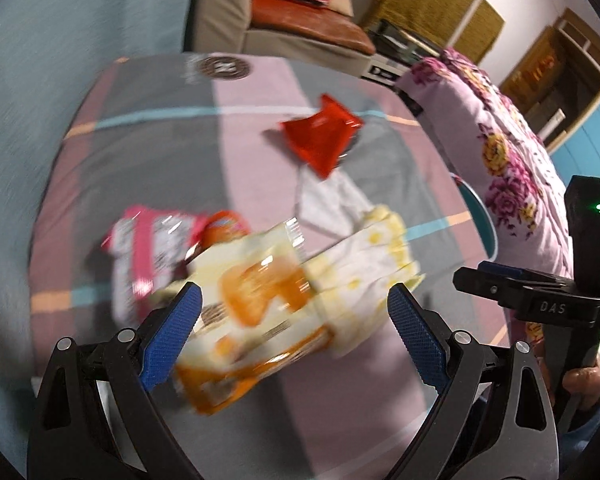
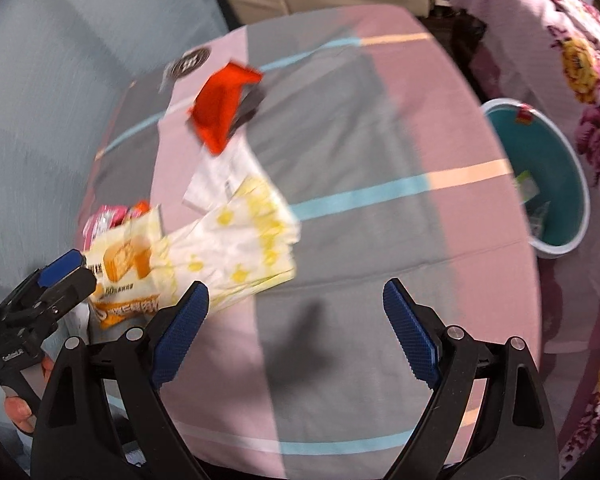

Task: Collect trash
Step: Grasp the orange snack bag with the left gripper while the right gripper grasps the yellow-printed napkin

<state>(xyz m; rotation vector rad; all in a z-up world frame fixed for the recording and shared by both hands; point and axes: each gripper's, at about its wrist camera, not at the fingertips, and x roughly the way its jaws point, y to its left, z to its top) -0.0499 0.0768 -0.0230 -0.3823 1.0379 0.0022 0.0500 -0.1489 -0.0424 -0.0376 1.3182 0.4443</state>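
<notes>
Trash lies on a pink-and-grey tablecloth (image 2: pixel 380 120): a red wrapper (image 1: pixel 320 136) (image 2: pixel 224 108), a white paper (image 1: pixel 332 204) (image 2: pixel 220 180), a yellow-dotted white bag (image 1: pixel 372 256) (image 2: pixel 240 248), an orange cake wrapper (image 1: pixel 252 304) (image 2: pixel 124 272) and a pink-white wrapper (image 1: pixel 140 248) (image 2: pixel 104 220). My left gripper (image 1: pixel 295 292) (image 2: pixel 60 276) hovers open over the orange wrapper, its pads apart from it. My right gripper (image 2: pixel 296 289) (image 1: pixel 532 292) stands open above bare cloth, to the right of the pile. Both views are blurred.
A teal bin (image 2: pixel 556 184) (image 1: pixel 484 216) holding some scraps stands off the table's right edge, beside a floral quilt (image 2: pixel 572 60). A beige seat with an orange cushion (image 1: pixel 308 24) is behind the table. A dark round emblem (image 1: pixel 224 67) marks the cloth's far side.
</notes>
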